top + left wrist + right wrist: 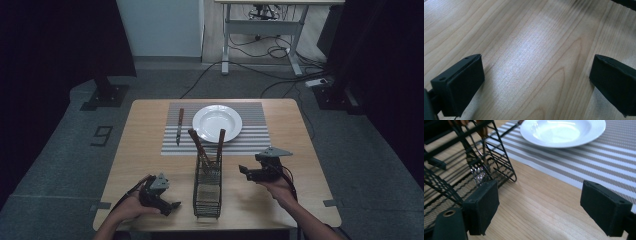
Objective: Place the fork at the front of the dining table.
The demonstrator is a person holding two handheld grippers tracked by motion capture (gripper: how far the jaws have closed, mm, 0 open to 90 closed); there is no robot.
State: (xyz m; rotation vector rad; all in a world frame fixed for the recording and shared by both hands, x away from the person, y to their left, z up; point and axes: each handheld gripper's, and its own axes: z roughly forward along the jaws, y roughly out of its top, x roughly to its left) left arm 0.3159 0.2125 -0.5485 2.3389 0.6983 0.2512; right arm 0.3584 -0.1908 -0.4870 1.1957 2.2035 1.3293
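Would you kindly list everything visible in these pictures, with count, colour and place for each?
Wooden table: one, light wood, centre of the high view.
Striped placemat: one, grey and white, far half of the table.
Round white plate: one, white, on the placemat.
Wooden-handled knife: one, brown handle, on the placemat left of the plate.
Black wire basket: one, black, near middle of the table.
Brown-handled utensils: two, brown, standing tilted in the basket.
Left gripper: one, black, open, near left of the table.
Right gripper: one, black, open, right of the basket.
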